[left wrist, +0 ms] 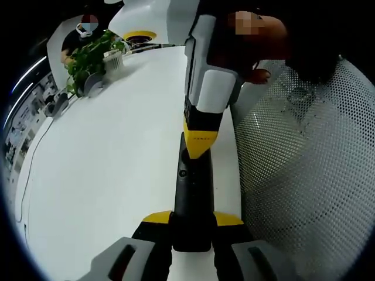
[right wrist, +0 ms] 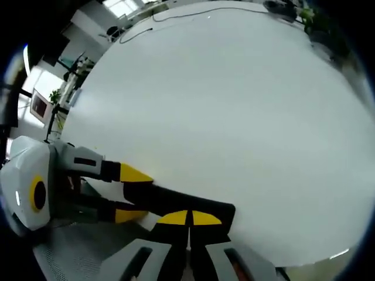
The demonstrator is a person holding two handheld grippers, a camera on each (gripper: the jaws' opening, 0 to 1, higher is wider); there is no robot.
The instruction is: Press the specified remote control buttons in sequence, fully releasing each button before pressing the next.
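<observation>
left gripper (left wrist: 192, 234) clamped on remote (left wrist: 193, 199) | right gripper (right wrist: 188, 225) closed, tips at 12 o'clock end | button to be pressed squarely, then fully released

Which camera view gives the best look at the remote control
The left gripper view: the remote control runs lengthwise up the frame, its dark top face exposed between the left gripper and the right gripper. The right gripper view shows the remote control only edge-on, partly hidden behind closed yellow tips.
</observation>
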